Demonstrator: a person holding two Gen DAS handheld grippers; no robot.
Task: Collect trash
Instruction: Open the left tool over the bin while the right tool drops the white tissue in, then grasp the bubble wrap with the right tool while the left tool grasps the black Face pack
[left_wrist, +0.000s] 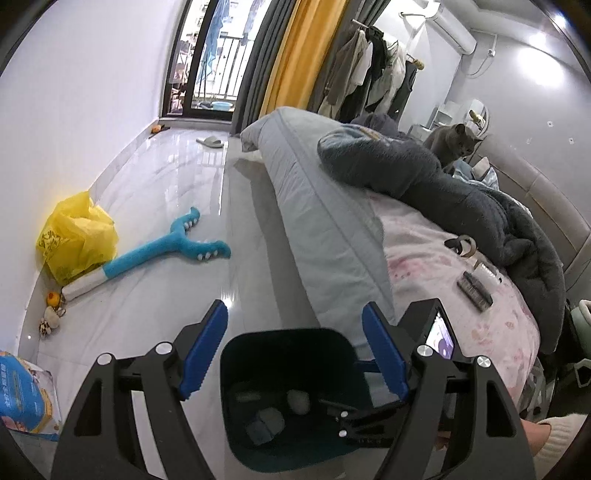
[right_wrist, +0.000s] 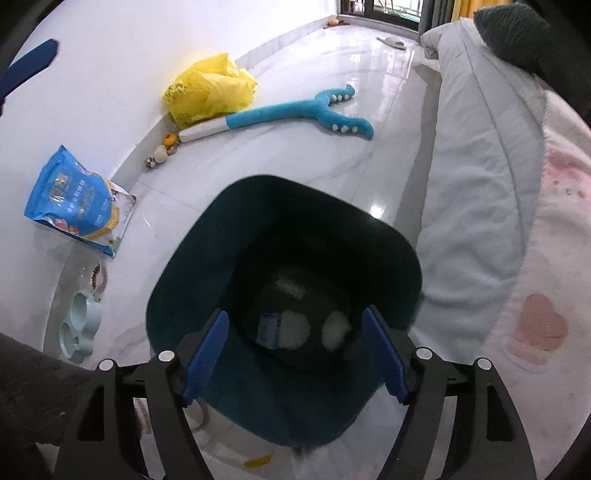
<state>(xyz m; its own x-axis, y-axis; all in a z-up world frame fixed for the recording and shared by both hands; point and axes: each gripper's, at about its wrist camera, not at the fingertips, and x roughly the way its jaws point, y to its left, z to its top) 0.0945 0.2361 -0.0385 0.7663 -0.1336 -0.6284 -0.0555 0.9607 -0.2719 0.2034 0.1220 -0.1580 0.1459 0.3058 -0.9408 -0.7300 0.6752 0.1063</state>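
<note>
We see bin (right_wrist: 280, 295) on floor (right_wrist: 332, 110), bed (left_wrist: 461, 295) just beside it on right. In bin: wads (right_wrist: 334, 328) and packet (right_wrist: 269, 328). Left of bin, food bag (right_wrist: 77, 206) leans at wall; bowls (right_wrist: 79, 325) nearer us. Behind bin, plush toy (right_wrist: 288, 110) on floor, plastic bag (right_wrist: 210, 88) at wall beside it. Cat (left_wrist: 452, 144) on bed, far end.

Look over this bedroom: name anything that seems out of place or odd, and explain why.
A blue plush forked toy lies sprawled mid-floor. A crumpled yellow plastic bag sits against the wall, and a blue pet-food pouch lies flat on the tiles. Small yellow scrap remains outside the dark teal bin.
</note>
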